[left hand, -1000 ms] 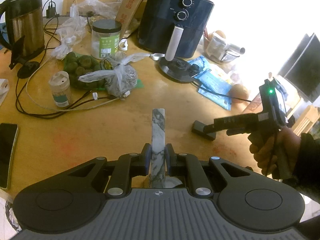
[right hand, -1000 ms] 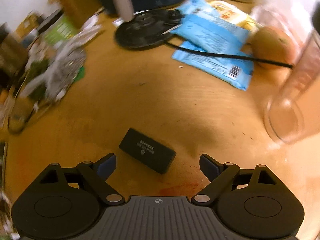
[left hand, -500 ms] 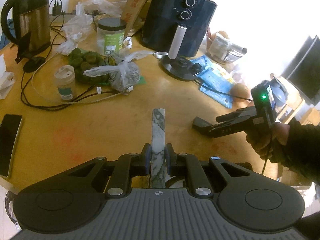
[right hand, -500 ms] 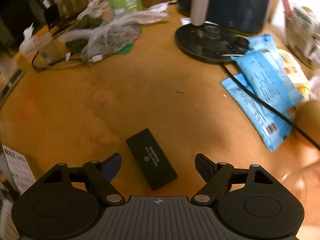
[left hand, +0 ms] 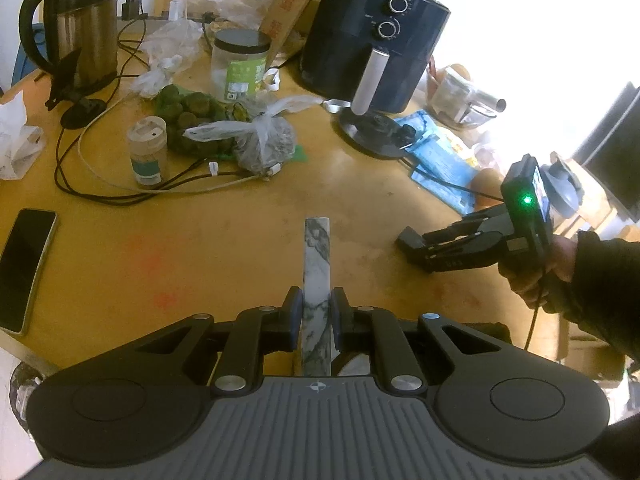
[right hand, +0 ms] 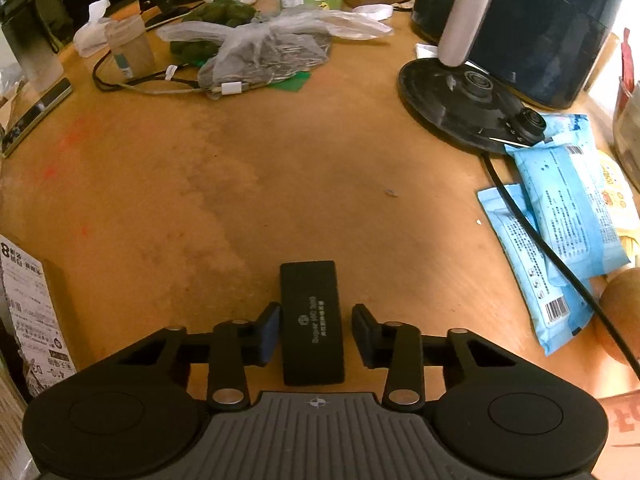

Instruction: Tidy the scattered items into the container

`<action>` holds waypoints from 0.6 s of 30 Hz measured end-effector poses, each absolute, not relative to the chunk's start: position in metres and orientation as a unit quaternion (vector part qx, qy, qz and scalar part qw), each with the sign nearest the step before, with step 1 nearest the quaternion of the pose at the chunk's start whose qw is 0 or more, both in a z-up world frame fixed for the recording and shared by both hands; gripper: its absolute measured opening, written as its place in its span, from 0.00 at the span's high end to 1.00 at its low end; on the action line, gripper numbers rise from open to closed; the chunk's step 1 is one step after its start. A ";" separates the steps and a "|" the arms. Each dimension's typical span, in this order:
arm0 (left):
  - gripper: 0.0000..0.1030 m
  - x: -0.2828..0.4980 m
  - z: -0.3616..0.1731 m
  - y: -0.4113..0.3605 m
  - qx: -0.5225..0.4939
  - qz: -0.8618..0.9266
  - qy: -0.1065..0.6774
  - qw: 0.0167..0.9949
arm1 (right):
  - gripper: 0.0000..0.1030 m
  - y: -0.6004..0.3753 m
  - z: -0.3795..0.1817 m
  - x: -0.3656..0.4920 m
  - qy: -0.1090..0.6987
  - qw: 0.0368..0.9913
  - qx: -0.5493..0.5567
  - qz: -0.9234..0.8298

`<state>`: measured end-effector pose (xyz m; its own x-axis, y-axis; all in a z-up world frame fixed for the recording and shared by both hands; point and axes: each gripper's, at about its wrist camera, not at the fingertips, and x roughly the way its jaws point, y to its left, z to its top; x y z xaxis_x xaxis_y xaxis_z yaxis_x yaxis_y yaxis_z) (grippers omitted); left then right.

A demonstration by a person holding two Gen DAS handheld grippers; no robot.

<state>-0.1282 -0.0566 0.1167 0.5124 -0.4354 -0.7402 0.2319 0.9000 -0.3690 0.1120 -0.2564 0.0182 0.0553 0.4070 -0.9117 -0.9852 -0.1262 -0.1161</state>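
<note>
Change: we see the right gripper (right hand: 315, 334) now straddling the black box (right hand: 311, 322); a second ago the box lay skewed ahead of wide fingers; now it runs lengthwise between them
Right fingers: narrowed around the box, one pad (right hand: 269, 332) just beside its left side, the other a little apart; not yet clenched on it
Left gripper (left hand: 315, 316): clenched on a marbled bar (left hand: 317, 280), as a second ago; the bar sticks out forward over the table (left hand: 224, 248)
Box place: flat on the table near its right edge, seen from the left wrist at the tips of the right gripper (left hand: 412, 242)
Hand: one hand (left hand: 536, 276) in a dark sleeve grips the right tool's handle from the right, tool lying low and pointing left
Count: we count one black box, one marbled bar, two blue packets (right hand: 560, 216) beside the right edge, one phone (left hand: 24, 268) at the left edge, one kettle (left hand: 76, 28) at the far left corner, one air fryer (left hand: 372, 36) at the far edge
Container: we cannot tell which it is
</note>
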 end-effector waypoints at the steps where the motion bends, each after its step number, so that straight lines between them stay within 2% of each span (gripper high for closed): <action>1: 0.85 -0.128 0.117 -0.057 -0.111 -0.195 0.455 0.862 | 0.64 -0.256 0.018 0.111 0.326 0.574 -0.445 0.604; 12: 0.85 -0.127 0.121 -0.063 -0.093 -0.230 0.452 0.856 | 0.67 -0.256 0.020 0.106 0.332 0.597 -0.448 0.576; 18: 0.85 -0.124 0.131 -0.069 -0.078 -0.253 0.442 0.857 | 0.67 -0.272 0.045 0.103 0.333 0.629 -0.420 0.562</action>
<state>-0.1239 -0.0690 0.1312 0.4809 -0.5025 -0.7185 0.3644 0.8599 -0.3575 0.1026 -0.2720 0.0448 0.1457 0.4282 -0.8919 -0.9878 0.0137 -0.1548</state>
